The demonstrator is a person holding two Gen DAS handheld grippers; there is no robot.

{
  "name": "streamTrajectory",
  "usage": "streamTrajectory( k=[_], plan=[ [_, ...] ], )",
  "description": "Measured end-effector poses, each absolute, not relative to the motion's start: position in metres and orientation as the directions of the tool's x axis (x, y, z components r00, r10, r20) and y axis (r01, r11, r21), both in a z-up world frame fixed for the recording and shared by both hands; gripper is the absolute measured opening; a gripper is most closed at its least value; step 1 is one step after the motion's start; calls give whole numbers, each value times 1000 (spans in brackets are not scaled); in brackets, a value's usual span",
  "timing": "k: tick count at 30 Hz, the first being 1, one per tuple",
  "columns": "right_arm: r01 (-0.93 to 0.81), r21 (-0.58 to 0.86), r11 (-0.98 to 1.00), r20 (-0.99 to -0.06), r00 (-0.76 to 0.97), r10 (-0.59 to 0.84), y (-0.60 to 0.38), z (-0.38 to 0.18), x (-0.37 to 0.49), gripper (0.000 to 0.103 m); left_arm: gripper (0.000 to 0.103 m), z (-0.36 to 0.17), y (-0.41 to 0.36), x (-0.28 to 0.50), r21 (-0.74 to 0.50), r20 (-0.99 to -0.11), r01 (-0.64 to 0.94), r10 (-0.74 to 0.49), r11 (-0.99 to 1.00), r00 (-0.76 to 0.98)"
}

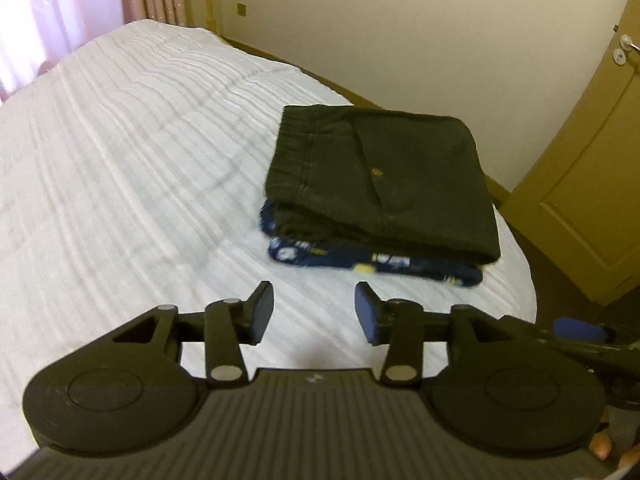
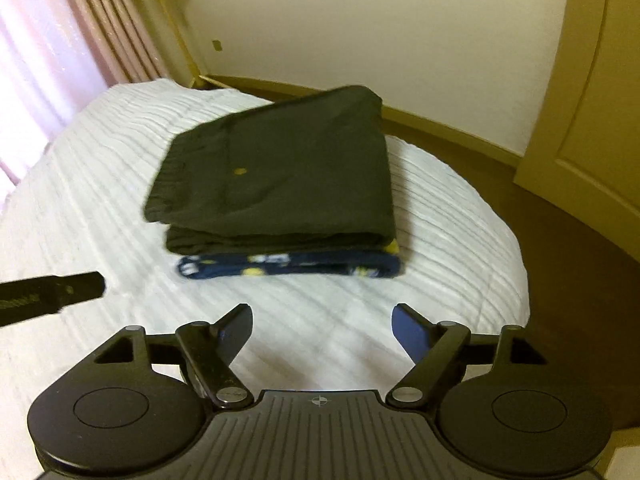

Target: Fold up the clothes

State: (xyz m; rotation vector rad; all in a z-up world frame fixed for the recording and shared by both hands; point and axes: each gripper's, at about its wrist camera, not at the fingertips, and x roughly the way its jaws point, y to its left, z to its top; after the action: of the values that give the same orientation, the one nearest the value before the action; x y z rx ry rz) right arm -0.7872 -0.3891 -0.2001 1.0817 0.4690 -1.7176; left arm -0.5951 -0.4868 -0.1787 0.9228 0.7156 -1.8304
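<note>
Near the far right corner of the bed [image 1: 120, 140] lie 2 folded garments in 1 stack: a dark olive-black garment [image 1: 380, 176] on top, showing an elastic waistband, a slanted pocket seam and a small yellow mark, and under it a navy printed garment [image 1: 372, 262] with white and yellow patches peeking out along the near edge. Nothing lies between the stack and either tool. Beyond the bed are a cream wall, a brown floor, pink curtains [image 2: 60, 40] at the far left and a yellowish door [image 1: 580, 200] at right. 2 grippers hover over the white ribbed cover: left gripper [image 1: 315, 312] with jaws apart and empty, right gripper [image 2: 322, 330] spread wide, gripping nothing.
</note>
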Motion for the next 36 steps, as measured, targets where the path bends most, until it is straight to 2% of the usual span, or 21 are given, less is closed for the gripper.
streamTrajectory(
  k=[5,10,17,25,36],
  plan=[
    [878,190,-438,-849,-77,-523,-370,-172,-766,80,55,-152,-453,-583,-33,-829,906,-496,-421,-261],
    [889,163,-428,-837,-105,-537,-349,-141,-744,80,57,-127,-426,-572,-2,-815,898,-520,-439,-256],
    [899,164,-405,-799,-120,-590,-317,-102,-716,80,65,-93,-390,-556,9,-774,889,-567,-457,-283],
    [904,164,-395,-794,-116,-597,-302,-95,-706,80,66,-86,-375,-557,21,-768,886,-575,-463,-283],
    [896,162,-413,-827,-105,-553,-315,-111,-723,80,66,-105,-390,-583,5,-801,879,-527,-478,-282]
  ],
)
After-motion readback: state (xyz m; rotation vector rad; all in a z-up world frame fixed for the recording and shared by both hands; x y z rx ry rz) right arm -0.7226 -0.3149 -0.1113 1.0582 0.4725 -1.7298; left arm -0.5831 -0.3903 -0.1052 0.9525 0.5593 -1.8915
